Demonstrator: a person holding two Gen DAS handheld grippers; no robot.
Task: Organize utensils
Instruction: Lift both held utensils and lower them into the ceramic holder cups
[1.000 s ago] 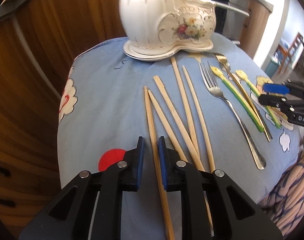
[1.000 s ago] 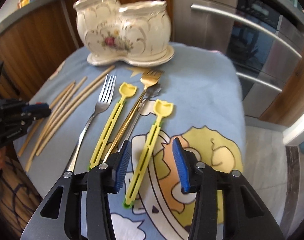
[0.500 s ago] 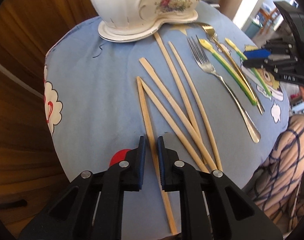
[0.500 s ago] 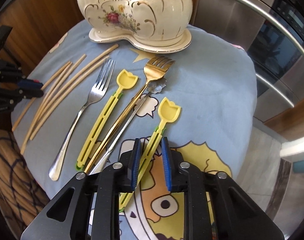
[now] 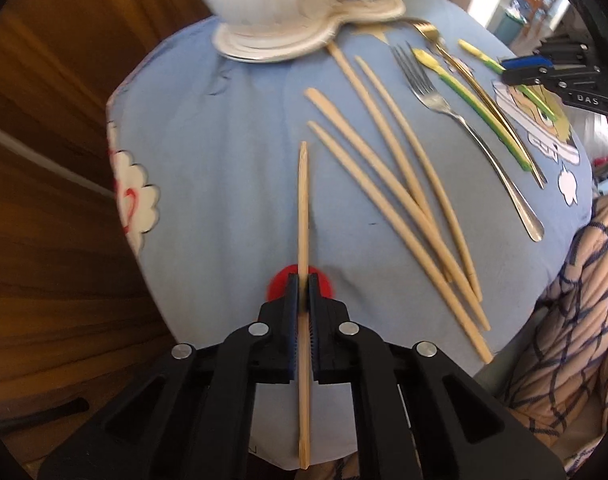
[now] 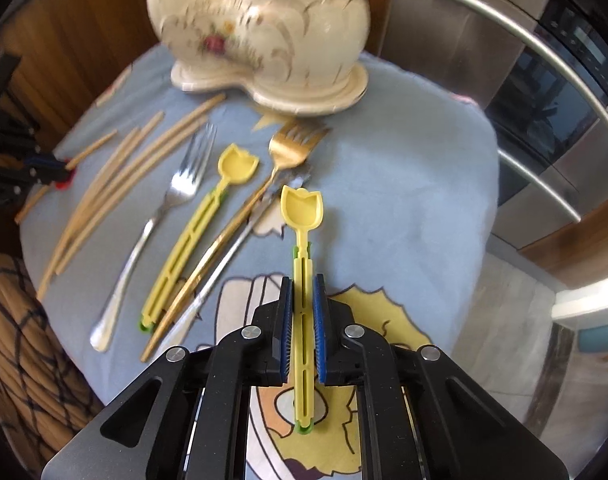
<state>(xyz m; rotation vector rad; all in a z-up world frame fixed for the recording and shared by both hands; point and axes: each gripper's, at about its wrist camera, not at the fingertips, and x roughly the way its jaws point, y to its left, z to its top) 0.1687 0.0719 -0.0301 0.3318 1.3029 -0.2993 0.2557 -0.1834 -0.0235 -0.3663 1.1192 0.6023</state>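
Observation:
My left gripper (image 5: pixel 302 284) is shut on a wooden chopstick (image 5: pixel 303 200), which points straight ahead above the blue cloth. Several more chopsticks (image 5: pixel 388 184) lie fanned out to its right. The jaws of my right gripper (image 6: pixel 302 284) are closing, and its pads press on the handle of a yellow tulip-shaped spoon (image 6: pixel 301 208). A second yellow spoon (image 6: pixel 191 240), a gold fork (image 6: pixel 291 148), a silver fork (image 6: pixel 179 188) and another silver utensil lie to the left of it. The cream flowered ceramic holder (image 6: pixel 263 32) stands at the far edge.
A blue cartoon-print cloth (image 5: pixel 223 140) covers the small round surface. Wooden cabinets stand to the left, and a steel oven (image 6: pixel 524 80) is on the right. A person's checked trouser leg (image 5: pixel 576 300) is at the near edge.
The left jaws closed on one chopstick and swung it away from the others. The right jaws closed on the yellow spoon, which now lines up with the fingers. Both cameras tilted down.

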